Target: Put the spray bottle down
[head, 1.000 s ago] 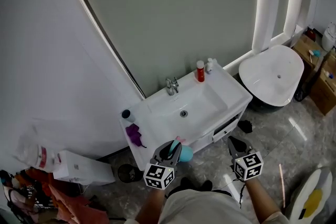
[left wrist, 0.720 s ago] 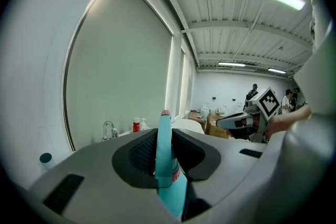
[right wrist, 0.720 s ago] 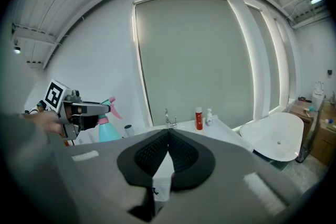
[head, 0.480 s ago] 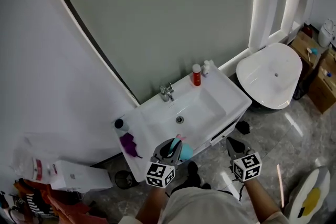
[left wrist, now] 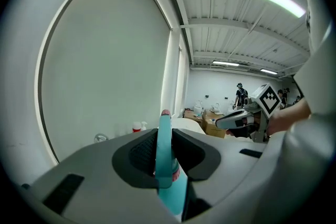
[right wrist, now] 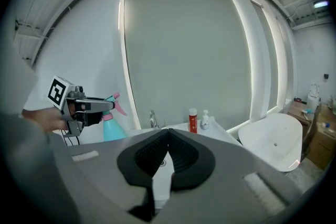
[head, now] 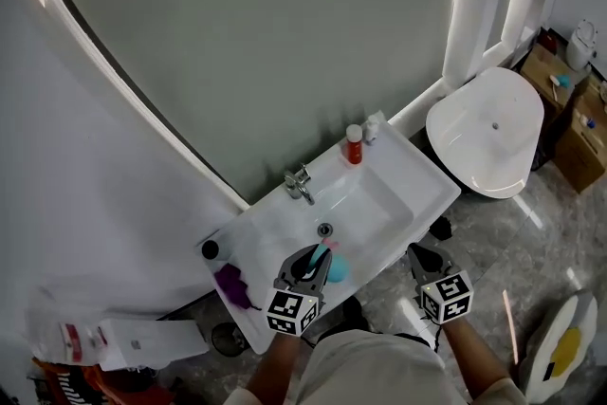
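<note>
A teal spray bottle (head: 334,266) with a pink trigger hangs upright over the front rim of the white sink vanity (head: 403,168). My left gripper (head: 315,259) is shut on it, and its head stands up between the pads in the left gripper view (left wrist: 166,160). From the right gripper view, the spray bottle (right wrist: 111,126) and left gripper (right wrist: 90,106) show at the left. My right gripper (head: 419,253) hovers in front of the vanity's right corner, shut with nothing in it (right wrist: 168,132).
A faucet (head: 299,183) stands behind the basin. A red bottle (head: 354,145) and a small white bottle (head: 371,129) sit at the back right corner. A purple cloth (head: 232,284) and a dark-capped bottle (head: 210,249) lie on the left end. A white bathtub (head: 486,130) is to the right.
Both grippers have come forward toward the vanity. The spray bottle, earlier in front of the cabinet, is now over the sink's front rim.
</note>
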Tool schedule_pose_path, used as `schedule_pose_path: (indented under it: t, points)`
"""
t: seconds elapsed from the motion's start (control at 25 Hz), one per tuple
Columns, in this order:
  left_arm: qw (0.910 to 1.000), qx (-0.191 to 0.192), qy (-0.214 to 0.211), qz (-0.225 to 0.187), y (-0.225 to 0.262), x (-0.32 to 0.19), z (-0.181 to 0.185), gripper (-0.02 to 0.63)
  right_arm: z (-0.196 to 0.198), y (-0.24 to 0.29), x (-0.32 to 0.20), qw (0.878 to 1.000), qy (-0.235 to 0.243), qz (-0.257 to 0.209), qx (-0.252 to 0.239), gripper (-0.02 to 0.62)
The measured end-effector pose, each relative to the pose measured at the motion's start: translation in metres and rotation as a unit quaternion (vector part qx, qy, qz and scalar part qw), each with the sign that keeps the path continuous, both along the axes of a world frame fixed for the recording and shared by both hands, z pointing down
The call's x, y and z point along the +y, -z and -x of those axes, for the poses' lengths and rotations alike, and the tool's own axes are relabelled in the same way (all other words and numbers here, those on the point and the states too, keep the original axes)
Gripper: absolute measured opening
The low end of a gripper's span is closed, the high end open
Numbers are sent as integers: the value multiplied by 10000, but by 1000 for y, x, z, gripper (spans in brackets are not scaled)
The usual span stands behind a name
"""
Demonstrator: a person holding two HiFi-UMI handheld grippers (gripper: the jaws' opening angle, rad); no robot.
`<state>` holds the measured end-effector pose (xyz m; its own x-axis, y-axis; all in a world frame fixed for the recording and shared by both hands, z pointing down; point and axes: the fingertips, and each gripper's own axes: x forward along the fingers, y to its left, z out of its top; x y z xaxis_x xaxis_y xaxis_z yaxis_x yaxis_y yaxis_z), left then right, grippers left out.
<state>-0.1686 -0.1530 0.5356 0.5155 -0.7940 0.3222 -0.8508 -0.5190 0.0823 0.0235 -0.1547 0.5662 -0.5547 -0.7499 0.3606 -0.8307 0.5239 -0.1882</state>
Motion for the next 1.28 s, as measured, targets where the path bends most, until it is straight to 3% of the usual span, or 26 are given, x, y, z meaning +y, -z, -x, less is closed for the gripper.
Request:
schedule_pose_path:
  t: [0.28, 0.52, 1.0, 1.28]
  points:
    - [9998, 39, -177, 36, -5, -37, 16, 84, 20, -2, -34, 9999, -72, 45, 103, 11]
    - [9999, 86, -55, 104, -9, -50, 27, 84, 34, -2, -54, 9998, 69, 59, 149, 11]
    - [9972, 24, 742, 127, -12, -81, 19, 84, 33, -11, -110, 9960, 872, 152, 101, 11]
    - [9926, -79, 1208, 66, -19, -124, -1, 84, 23, -20, -150, 9897, 1407, 248, 73, 11]
